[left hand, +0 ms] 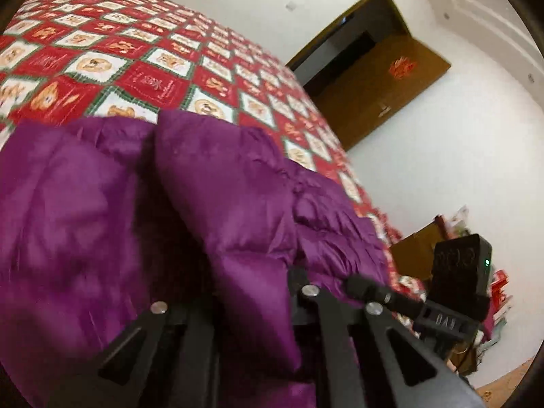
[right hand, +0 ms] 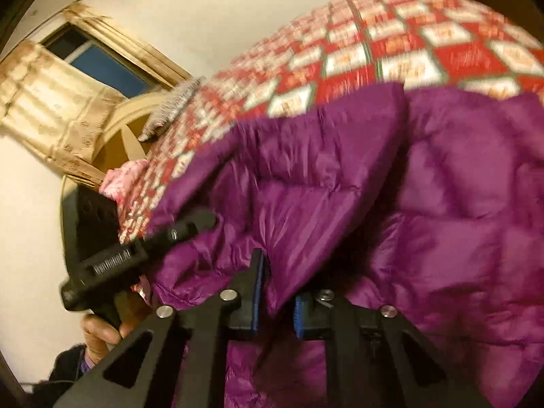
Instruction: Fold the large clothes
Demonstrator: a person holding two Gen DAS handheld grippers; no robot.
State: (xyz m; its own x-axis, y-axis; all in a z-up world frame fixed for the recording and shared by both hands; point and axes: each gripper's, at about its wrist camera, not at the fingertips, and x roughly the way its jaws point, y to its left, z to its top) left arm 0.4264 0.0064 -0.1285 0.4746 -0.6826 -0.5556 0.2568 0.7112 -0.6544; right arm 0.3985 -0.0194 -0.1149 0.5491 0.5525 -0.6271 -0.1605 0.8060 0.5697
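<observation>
I hold one gripper in each hand, both pointed down at the near edge of the purple down jacket (left hand: 210,183) that lies on the bed's red-and-white checked cover (left hand: 142,51). My left gripper (left hand: 253,292) is clamped shut on a puffed fold of that edge; the fabric bulges up between its fingers and hides the pads. My right gripper (right hand: 277,292) pinches another fold of the same edge, the cloth squeezed between its blue-lined pads (right hand: 259,272). I judge that gripping at two separated points lets me lift the hem evenly and carry it over the body of the garment without sagging.

The jacket is quilted, glossy and thick, with stitched channels and deep creases. It will likely spring back, so each fold needs pressing down. The right view shows my left hand (right hand: 102,335) on its handle.
</observation>
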